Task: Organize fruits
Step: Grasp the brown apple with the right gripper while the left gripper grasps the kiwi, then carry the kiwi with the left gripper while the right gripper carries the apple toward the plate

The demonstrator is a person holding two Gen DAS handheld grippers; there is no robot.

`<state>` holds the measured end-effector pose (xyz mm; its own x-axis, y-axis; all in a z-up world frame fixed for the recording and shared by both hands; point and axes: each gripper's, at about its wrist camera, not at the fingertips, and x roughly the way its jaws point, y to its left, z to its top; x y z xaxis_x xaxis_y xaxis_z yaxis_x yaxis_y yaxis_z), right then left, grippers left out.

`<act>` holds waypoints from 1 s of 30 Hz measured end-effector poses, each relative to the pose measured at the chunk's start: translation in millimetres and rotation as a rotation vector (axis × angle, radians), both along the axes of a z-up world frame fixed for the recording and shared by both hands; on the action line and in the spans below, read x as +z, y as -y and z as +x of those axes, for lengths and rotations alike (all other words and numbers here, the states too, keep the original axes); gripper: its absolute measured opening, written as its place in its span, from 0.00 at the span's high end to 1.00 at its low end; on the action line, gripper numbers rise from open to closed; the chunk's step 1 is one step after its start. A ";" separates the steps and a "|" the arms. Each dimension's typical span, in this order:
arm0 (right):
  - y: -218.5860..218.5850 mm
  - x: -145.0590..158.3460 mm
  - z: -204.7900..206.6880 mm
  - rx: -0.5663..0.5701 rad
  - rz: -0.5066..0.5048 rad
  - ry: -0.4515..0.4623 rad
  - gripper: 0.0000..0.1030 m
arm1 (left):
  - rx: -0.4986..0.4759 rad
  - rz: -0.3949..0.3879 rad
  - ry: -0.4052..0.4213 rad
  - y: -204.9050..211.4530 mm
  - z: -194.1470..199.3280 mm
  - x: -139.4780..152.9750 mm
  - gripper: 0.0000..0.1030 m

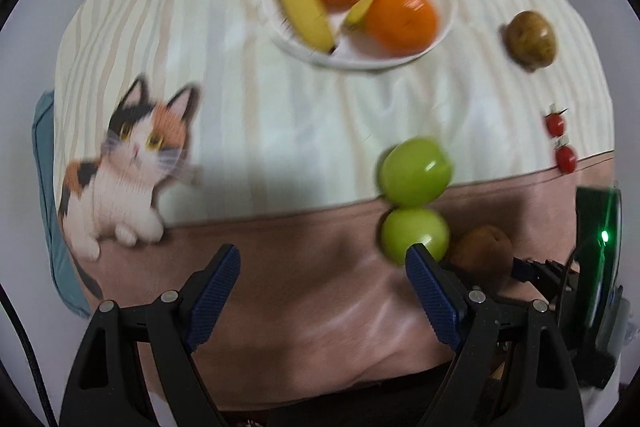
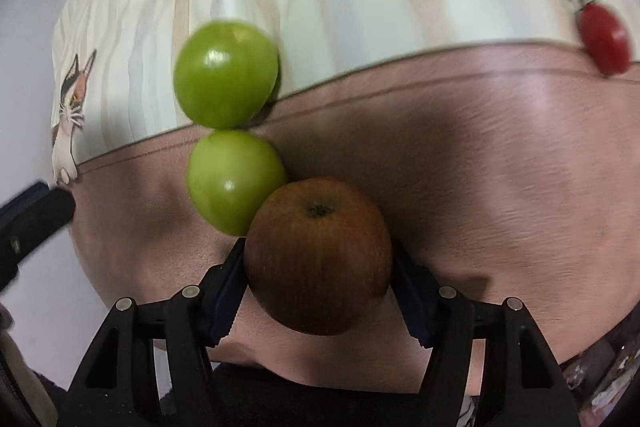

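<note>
A white plate (image 1: 442,27) at the back holds two bananas (image 1: 296,7) and two oranges (image 1: 402,19). Two green apples (image 1: 416,171) (image 1: 414,239) lie touching on the cat-print cloth. My left gripper (image 1: 323,253) hangs open over the brown band of the cloth with nothing between its fingers; its right fingertip is beside the nearer green apple. My right gripper (image 2: 319,251) is shut on a reddish-brown apple (image 2: 318,255), with a pad against each side, next to the nearer green apple (image 2: 236,181). The farther green apple (image 2: 226,75) lies behind.
A brown round fruit (image 1: 531,39) lies right of the plate. Two cherry tomatoes (image 1: 556,125) (image 1: 566,159) sit at the right edge of the cloth. The cloth carries a printed cat (image 1: 132,163). The bed's edge and a pale floor lie to the left.
</note>
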<state>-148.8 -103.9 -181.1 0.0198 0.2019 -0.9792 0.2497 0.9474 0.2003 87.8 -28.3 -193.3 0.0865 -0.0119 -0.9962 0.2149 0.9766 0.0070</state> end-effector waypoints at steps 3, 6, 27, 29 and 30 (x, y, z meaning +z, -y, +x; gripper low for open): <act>28.2 26.2 -3.7 -0.053 -0.025 0.065 0.33 | -0.048 -0.026 0.030 33.2 16.3 15.1 0.18; 67.9 60.4 -2.8 -0.110 -0.074 0.137 0.33 | -0.094 -0.058 0.054 66.1 39.4 29.1 0.18; 254.2 68.8 70.4 -0.293 -0.150 0.147 0.33 | -0.245 -0.065 -0.013 268.9 164.7 -48.1 0.47; 253.6 68.9 71.8 -0.289 -0.147 0.142 0.33 | -0.217 -0.087 -0.018 260.2 169.1 -47.4 0.47; 251.6 68.5 73.7 -0.285 -0.152 0.138 0.33 | -0.213 -0.089 -0.017 256.5 169.4 -45.7 0.47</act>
<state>-75.2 -355.5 -112.6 0.1885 0.0216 -0.9818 0.4892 0.8648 0.1129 257.2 -284.8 -239.1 0.0558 -0.1161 -0.9917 0.4158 0.9057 -0.0826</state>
